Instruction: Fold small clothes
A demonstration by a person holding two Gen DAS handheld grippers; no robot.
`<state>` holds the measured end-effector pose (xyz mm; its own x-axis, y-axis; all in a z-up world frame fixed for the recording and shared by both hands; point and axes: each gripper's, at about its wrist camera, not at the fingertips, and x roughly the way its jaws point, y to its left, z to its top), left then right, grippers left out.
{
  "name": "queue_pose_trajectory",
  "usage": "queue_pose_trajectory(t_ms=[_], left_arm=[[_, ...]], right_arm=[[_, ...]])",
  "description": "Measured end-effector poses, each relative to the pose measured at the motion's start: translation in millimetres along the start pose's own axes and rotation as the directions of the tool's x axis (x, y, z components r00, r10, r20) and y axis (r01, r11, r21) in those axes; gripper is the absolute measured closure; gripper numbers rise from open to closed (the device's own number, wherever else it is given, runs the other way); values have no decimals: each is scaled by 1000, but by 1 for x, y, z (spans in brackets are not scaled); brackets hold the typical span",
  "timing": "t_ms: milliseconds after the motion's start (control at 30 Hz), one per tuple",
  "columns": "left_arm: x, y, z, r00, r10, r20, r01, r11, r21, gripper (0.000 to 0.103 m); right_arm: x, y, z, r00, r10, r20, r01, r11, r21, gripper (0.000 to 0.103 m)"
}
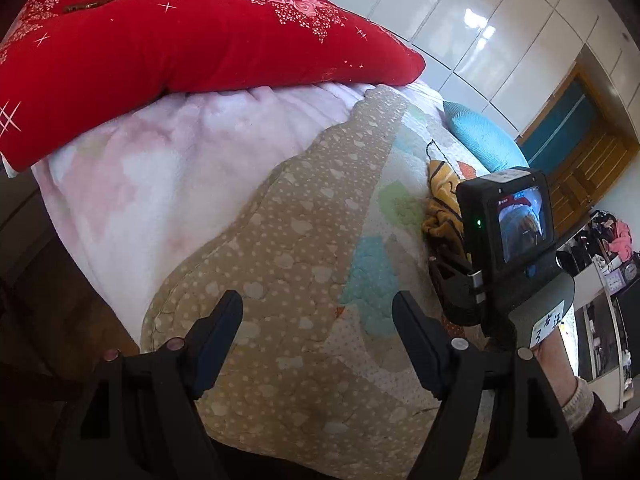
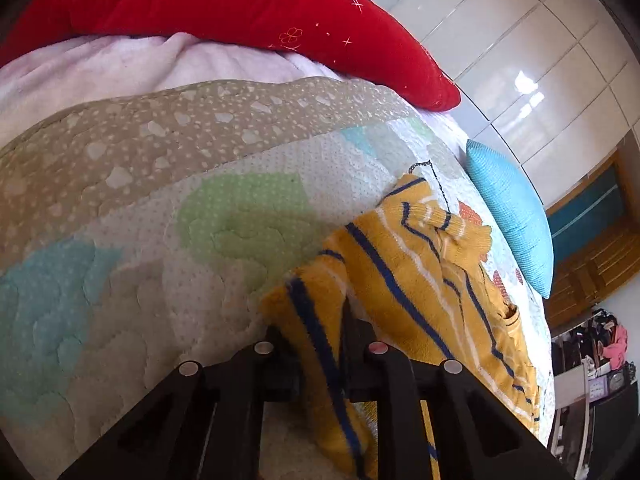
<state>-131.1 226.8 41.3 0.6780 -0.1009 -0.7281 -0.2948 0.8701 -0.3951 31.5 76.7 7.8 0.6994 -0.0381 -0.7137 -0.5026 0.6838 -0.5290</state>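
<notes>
A small yellow sweater (image 2: 416, 264) with navy and white stripes lies crumpled on the quilted bed cover (image 2: 224, 216). My right gripper (image 2: 316, 332) is shut on the sweater's near edge, and the cloth hangs down between the fingers. In the left wrist view the sweater (image 1: 440, 204) shows at the right, partly hidden behind the right gripper's camera body (image 1: 508, 224). My left gripper (image 1: 318, 308) is open and empty above the beige dotted border of the cover (image 1: 280, 248), well left of the sweater.
A red quilt (image 1: 168, 36) lies on a pale pink blanket (image 1: 160, 152) at the far side of the bed. A blue pillow (image 2: 508, 212) lies right of the sweater. White wardrobe doors (image 2: 520, 64) and a wooden door (image 1: 580, 160) stand beyond.
</notes>
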Motion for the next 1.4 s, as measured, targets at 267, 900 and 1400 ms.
queue_pose_trajectory(t_ms=[267, 900, 1400], left_arm=[[-5, -40, 6, 999, -44, -2, 44, 996, 74, 27], [55, -241, -30, 962, -192, -194, 253, 893, 371, 27], [157, -340, -57, 964, -60, -258, 202, 797, 570, 26]], right_arm=[[-69, -173, -34, 982, 26, 188, -113, 876, 469, 95], [-67, -299, -335, 977, 136, 162, -203, 376, 904, 92], [-67, -314, -367, 943, 203, 266, -316, 279, 907, 64]])
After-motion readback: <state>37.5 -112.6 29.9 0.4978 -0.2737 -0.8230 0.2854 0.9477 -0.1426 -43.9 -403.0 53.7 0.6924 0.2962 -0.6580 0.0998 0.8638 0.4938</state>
